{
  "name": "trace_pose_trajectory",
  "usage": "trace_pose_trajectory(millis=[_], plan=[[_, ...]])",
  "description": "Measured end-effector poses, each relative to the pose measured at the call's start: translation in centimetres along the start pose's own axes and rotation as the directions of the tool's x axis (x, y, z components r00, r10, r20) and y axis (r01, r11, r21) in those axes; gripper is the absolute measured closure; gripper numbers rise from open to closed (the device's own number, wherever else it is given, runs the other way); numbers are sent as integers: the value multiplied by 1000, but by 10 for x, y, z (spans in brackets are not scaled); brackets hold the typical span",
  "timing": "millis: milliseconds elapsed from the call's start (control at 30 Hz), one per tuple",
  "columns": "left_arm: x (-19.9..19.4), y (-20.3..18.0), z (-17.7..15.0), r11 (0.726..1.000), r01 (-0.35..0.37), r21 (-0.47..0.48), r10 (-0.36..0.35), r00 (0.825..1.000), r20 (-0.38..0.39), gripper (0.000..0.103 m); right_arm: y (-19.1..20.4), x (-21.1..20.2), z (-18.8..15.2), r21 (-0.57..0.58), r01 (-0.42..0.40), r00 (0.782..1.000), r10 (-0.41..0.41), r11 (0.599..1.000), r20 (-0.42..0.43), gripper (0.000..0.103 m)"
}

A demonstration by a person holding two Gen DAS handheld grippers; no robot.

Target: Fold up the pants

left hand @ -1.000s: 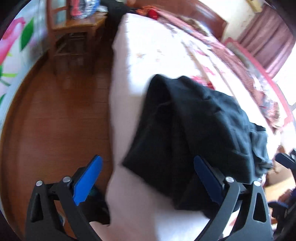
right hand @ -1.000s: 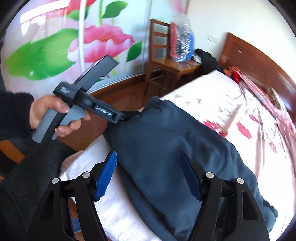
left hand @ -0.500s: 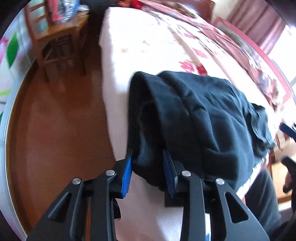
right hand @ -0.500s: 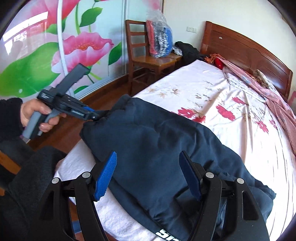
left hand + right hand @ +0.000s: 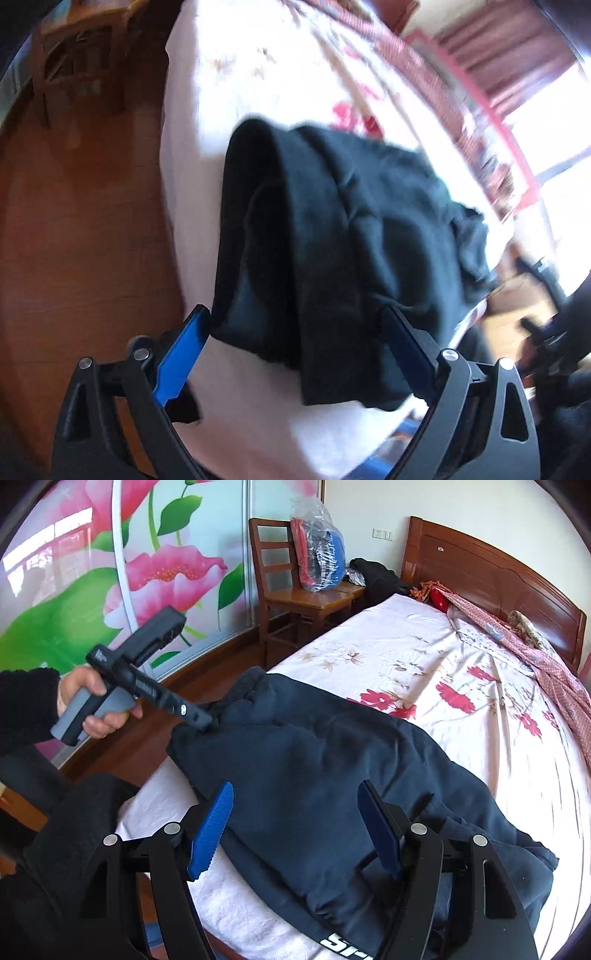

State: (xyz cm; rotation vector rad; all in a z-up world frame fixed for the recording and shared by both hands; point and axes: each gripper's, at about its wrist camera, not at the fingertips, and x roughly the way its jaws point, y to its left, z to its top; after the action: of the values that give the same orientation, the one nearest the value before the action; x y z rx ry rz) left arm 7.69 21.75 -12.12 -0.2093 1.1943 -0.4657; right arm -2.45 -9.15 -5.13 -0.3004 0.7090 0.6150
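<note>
I see the bed [image 5: 424,672] filling most of both views, its pale flowered sheet running up to a wooden headboard [image 5: 491,572]. Across the near corner of the mattress lie the pants [image 5: 332,775], dark navy and bunched into a thick, rumpled heap; one end reaches the bed's near left edge and the other trails off toward the lower right, where white lettering shows on the fabric at the bottom of the right wrist view. From the left wrist view the pants [image 5: 332,229] look almost black, and their rolled near end hangs just over the mattress edge above the wooden floor [image 5: 81,229].

Beyond the bed stands a wooden chair [image 5: 295,590] with a plastic-wrapped bundle [image 5: 319,550] on its seat, in front of a wall painted with big pink flowers and green leaves.

My left gripper [image 5: 295,354] points down at the near end of the pants. Its jaws are opening, the blue pads standing wide on either side of the cloth's end; the left pad's tip sits right at the fabric edge, but neither pad presses it. In the right wrist view I see a hand [image 5: 92,701] in a dark sleeve holding that tool's grey handle.

My right gripper [image 5: 295,827] hovers over the middle of the pants, fingers spread apart, gripping nothing.
</note>
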Motion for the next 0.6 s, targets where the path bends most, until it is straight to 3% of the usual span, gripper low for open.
trace_pose_trajectory(millis=[33, 133, 167, 267, 400, 600], plan=[[2, -5, -1, 999, -30, 27, 29, 1000, 9, 14, 0, 1, -1, -8, -2, 1000, 2, 1000, -1, 34], [2, -20, 0, 991, -113, 68, 111, 993, 42, 48, -2, 4, -4, 2, -3, 1000, 3, 1000, -22, 34], [1, -24, 3, 991, -112, 78, 109, 993, 46, 64, -5, 4, -5, 22, -21, 999, 21, 1000, -25, 34], [-1, -24, 6, 990, -126, 65, 123, 991, 50, 83, -11, 1, -5, 49, -24, 999, 25, 998, -20, 34], [-15, -34, 5, 979, -189, 79, 183, 980, 85, 90, -18, -9, -7, 66, -15, 1000, 15, 998, -3, 34], [-48, -64, 20, 970, -242, 38, 234, 962, 142, 92, -71, -40, -16, 254, -6, 999, -3, 967, 37, 34]])
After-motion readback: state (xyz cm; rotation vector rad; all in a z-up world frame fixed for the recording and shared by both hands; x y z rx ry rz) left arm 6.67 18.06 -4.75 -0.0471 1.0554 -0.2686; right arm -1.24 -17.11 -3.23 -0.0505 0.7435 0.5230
